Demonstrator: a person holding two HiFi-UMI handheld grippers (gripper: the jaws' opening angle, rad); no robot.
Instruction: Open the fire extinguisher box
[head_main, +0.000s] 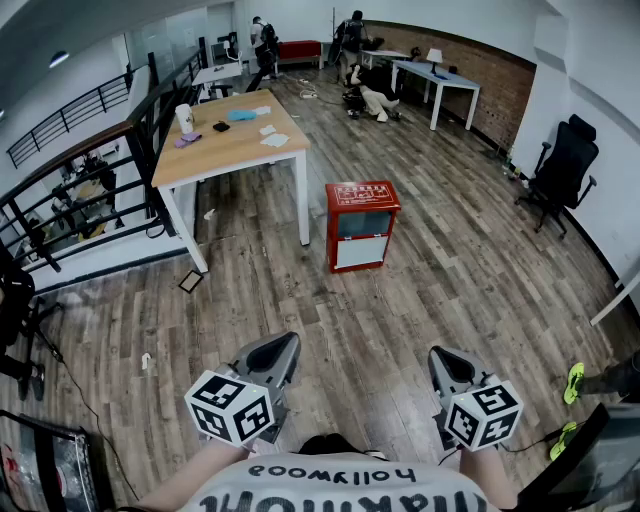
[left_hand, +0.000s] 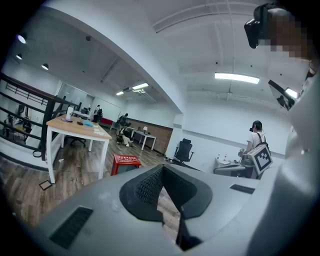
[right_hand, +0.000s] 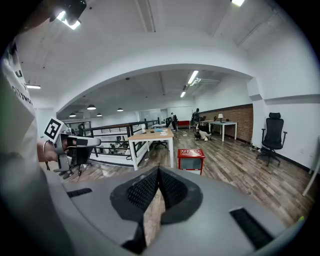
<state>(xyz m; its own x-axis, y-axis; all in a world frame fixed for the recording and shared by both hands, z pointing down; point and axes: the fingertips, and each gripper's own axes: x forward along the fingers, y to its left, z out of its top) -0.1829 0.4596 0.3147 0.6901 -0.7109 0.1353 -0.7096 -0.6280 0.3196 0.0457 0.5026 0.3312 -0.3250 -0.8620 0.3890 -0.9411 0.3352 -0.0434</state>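
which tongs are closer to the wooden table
Left. The left tongs are short of the wooden table, roughly in line with it; the right tongs are farther off, to the right of the fire extinguisher box.

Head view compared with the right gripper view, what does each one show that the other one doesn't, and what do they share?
Only the head view: the marker cube on the right hand-held gripper, seen from above. Only the right gripper view: the ceiling lights, and that gripper's jaws together with nothing between them. Both: the red box, the wooden table beside it, and the black office chair.
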